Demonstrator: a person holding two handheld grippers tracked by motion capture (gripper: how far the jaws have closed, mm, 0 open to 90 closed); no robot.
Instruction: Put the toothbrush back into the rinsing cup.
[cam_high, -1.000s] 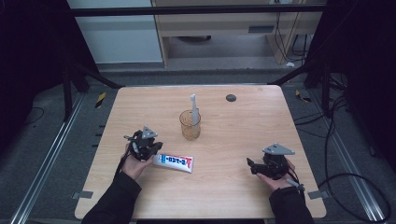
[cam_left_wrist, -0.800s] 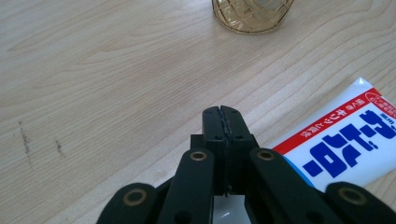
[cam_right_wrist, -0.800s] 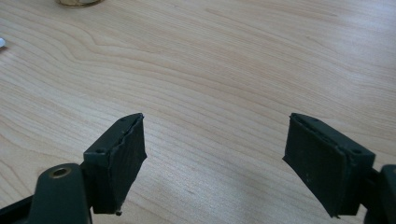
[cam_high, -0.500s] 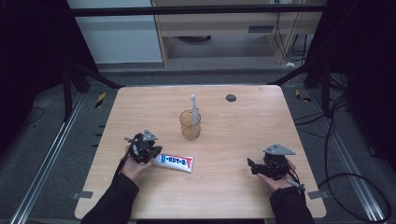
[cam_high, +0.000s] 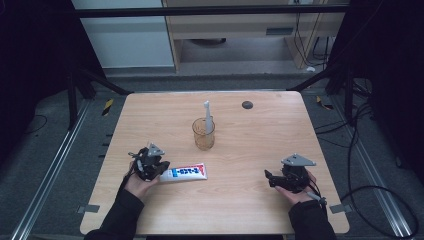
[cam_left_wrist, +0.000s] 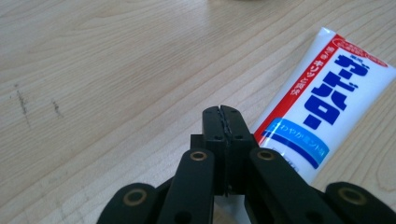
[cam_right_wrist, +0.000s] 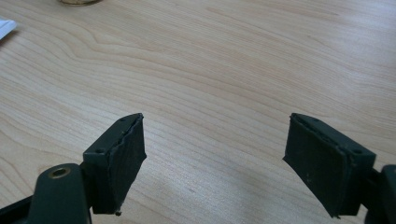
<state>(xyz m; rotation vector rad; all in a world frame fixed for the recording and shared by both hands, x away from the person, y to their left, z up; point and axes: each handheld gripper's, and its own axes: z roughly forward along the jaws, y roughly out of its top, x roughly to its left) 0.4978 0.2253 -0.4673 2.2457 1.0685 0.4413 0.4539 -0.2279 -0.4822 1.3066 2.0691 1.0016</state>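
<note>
A white toothpaste tube (cam_high: 184, 173) with red and blue print lies flat on the wooden table (cam_high: 250, 135), left of centre near the front. My left gripper (cam_high: 161, 170) rests at the tube's left end; in the left gripper view its jaws are pressed together with nothing between them (cam_left_wrist: 222, 112), and the tube (cam_left_wrist: 322, 107) lies just to their right. An amber glass cup (cam_high: 204, 134) holding a white toothbrush (cam_high: 207, 114) stands in the middle. My right gripper (cam_high: 270, 178) sits at the front right, its jaws wide apart over bare wood (cam_right_wrist: 215, 140).
A small dark round object (cam_high: 247, 104) lies near the table's far edge. Black frame rails and cables surround the table on the floor. The cup's base (cam_right_wrist: 77, 2) shows at the top left of the right gripper view.
The left hand has shifted slightly beside the tube's left end. The right hand, the tube and the cup have not moved.
</note>
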